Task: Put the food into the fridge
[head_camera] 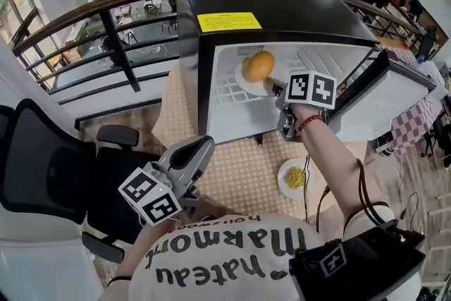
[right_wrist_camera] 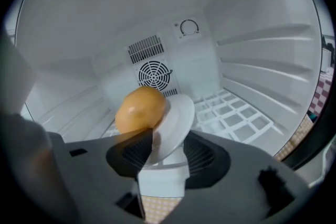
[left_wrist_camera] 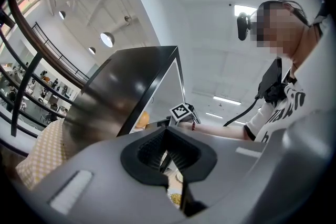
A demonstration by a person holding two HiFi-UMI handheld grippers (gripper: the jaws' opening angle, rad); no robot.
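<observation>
A small black fridge stands open on the table. Inside, on its white wire shelf, is a white plate bearing a round orange-yellow food, also seen in the head view as the food. My right gripper is at the fridge mouth, open; the plate's near rim lies between its pads, the right pad standing apart from it. A second plate with yellow food sits on the table. My left gripper hangs low at the left, shut and empty.
The fridge door swings open to the right. The table has a patterned cloth. A black office chair stands at the left, and a railing runs behind the fridge.
</observation>
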